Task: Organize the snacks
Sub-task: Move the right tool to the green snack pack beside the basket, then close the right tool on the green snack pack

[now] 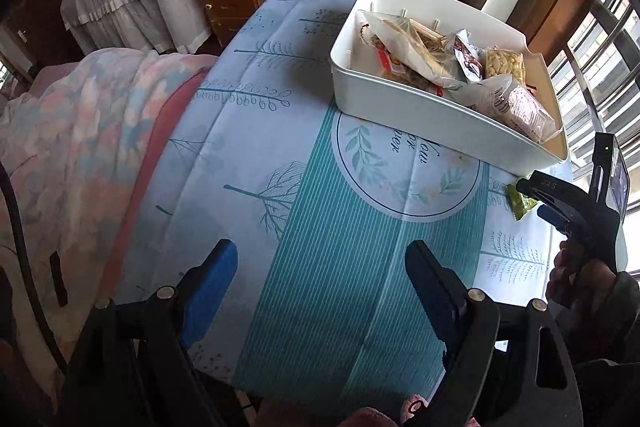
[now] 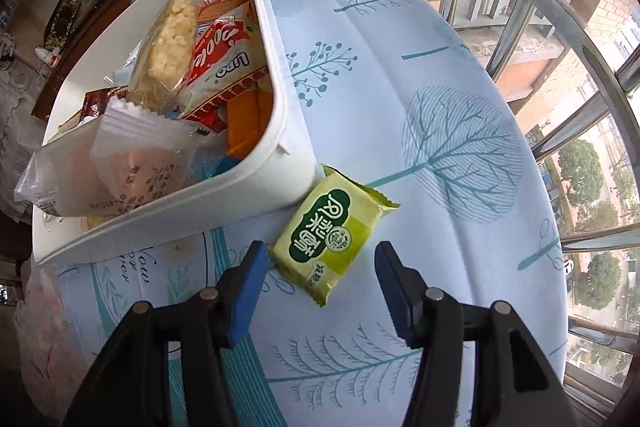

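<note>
My left tool (image 1: pixel 320 267) hangs wide and empty over the striped table (image 1: pixel 304 155). Right of it, the white bin (image 2: pixel 256 183) holds snacks, one red-and-white packet (image 2: pixel 224 67) reading "Lipo". Just beside the bin lies a green packet (image 2: pixel 332 239) with Chinese lettering, under my right tool (image 2: pixel 320 267), spread and empty.

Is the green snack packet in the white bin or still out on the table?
Out. The green packet lies flat on the tablecloth beside the white bin, between the open right gripper's fingers, not gripped.
</note>
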`<state>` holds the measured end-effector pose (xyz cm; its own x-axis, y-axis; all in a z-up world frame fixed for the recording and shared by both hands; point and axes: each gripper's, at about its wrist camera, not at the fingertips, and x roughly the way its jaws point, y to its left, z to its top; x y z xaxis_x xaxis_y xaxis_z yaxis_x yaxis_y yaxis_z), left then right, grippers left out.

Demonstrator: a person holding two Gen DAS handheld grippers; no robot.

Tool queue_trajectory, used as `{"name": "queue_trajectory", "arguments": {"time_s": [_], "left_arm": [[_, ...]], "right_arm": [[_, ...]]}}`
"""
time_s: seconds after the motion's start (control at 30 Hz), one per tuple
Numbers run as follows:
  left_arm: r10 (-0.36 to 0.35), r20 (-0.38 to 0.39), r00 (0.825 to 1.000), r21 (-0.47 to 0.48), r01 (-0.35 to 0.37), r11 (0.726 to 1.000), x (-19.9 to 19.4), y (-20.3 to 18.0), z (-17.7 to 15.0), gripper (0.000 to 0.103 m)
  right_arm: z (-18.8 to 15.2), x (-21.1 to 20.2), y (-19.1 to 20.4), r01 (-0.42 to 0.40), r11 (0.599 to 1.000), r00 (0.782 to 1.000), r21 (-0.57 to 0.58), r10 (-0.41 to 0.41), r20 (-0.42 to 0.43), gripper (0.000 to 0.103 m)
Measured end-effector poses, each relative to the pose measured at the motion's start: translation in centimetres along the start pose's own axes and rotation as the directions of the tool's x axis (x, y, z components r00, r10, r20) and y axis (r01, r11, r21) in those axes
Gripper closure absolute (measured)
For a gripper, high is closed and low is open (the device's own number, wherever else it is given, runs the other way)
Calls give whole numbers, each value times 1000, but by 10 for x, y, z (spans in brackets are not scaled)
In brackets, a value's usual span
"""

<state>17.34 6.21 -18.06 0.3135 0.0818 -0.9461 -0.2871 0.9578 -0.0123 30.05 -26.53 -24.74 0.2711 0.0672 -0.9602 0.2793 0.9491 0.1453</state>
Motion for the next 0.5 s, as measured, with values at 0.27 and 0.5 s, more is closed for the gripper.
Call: {"name": "queue_trajectory", "arguments": {"time_s": [0.27, 0.5], "left_arm": [[31, -1, 1000, -38, -31, 999, -6, 10, -4, 18], [48, 4, 999, -43, -47, 998, -12, 6, -8, 18]], "right_arm": [[3, 8, 5, 41, 998, 999, -37, -41, 16, 49], [3, 9, 1, 34, 998, 999, -49, -33, 22, 53]]}}
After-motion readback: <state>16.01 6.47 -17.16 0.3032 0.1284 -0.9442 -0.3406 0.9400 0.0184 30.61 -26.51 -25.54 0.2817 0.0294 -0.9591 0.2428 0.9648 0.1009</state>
